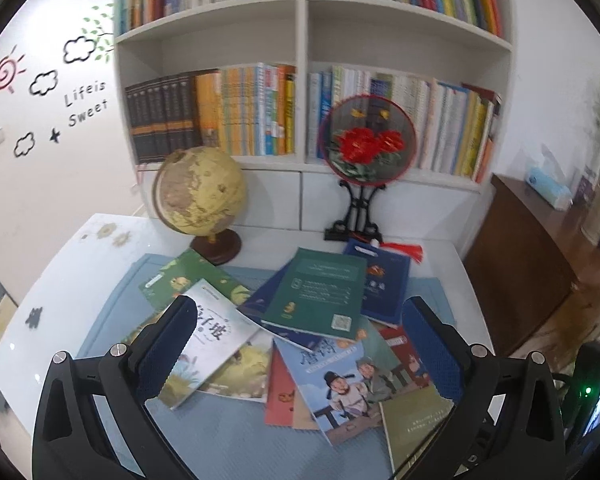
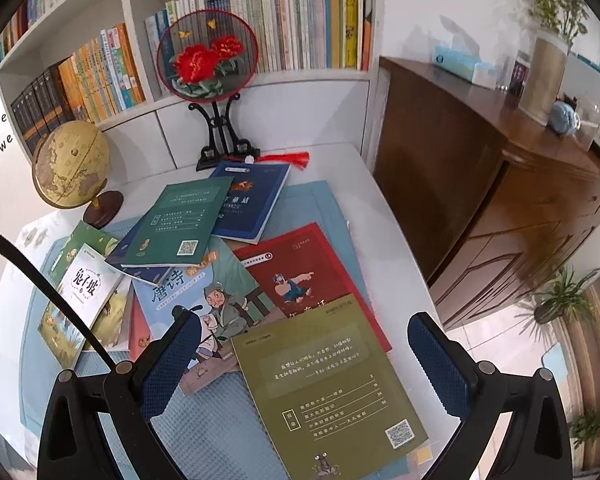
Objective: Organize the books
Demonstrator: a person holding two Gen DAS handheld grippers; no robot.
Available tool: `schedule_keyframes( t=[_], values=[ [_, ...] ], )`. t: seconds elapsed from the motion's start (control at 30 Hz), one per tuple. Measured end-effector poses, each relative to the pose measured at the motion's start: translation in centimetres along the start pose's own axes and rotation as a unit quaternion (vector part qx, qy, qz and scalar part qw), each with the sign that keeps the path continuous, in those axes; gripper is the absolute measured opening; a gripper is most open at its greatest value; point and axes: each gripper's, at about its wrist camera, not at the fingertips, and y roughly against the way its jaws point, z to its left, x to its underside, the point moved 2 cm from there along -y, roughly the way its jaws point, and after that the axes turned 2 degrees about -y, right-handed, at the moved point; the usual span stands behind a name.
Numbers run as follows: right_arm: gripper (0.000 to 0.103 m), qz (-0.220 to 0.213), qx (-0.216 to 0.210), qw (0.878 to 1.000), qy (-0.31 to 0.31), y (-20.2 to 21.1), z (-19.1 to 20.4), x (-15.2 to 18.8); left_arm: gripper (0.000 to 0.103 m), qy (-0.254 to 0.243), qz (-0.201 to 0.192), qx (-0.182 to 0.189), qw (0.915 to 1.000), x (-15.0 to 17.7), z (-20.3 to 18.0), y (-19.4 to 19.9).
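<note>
Olive-green and matte, the nearest book (image 2: 324, 392) is lying flat under the right gripper (image 2: 306, 364), its long axis running from the near right corner up toward the far left, back cover facing up. Both blue-padded fingers (image 2: 172, 364) are standing wide apart, holding nothing, hovering above the pile. Beneath that cover, a red book (image 2: 300, 264) is lying with its long axis tilting the same way, and a pale blue illustrated book (image 2: 204, 292) is overlapping it on the left.

Farther back, a dark green book (image 1: 320, 292) is resting on top of a navy book (image 1: 384, 284), both pointing roughly toward the shelves. A white-covered book (image 1: 216, 344) is angling to the left, partly under the left gripper (image 1: 300, 352), whose ridged blue fingers (image 1: 168, 352) are likewise spread wide and gripping nothing.

All these glossy paperbacks are sprawling over a woven blue mat (image 1: 228, 436) on a white table (image 1: 60, 292). A round yellowish globe (image 1: 200, 196) on a wooden base and a round embroidered fan (image 1: 366, 138) on a black stand are standing at the table's far edge, before a white bookshelf (image 1: 302, 76) of upright books.
</note>
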Motion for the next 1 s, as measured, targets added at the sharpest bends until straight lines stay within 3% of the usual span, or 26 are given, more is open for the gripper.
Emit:
schedule_keyframes(
  t=[0.23, 0.43, 0.67, 1.0],
  values=[
    [0.103, 0.011, 0.009, 1.0, -0.014, -1.3, -0.7, -0.1, 0.102, 0.008, -0.017, 0.006, 0.9998, -1.1, 2.7, -0.7],
    [0.103, 0.005, 0.03, 0.999, -0.015, -1.4, -0.1, -1.4, 0.102, 0.011, -0.002, 0.026, 0.9996, -1.9, 3.9, -2.6],
    [0.103, -0.003, 0.035, 0.999, 0.001, -2.6, 3.0, -3.3, 0.102, -0.023, 0.021, 0.038, 0.9988, -2.5, 5.9, -5.6],
    [0.103, 0.0, 0.053, 0.998, 0.022, -4.6, 6.9, -5.0, 0.102, -0.03, 0.041, 0.063, 0.9967, -3.4, 8.2, -10.3]
  ],
)
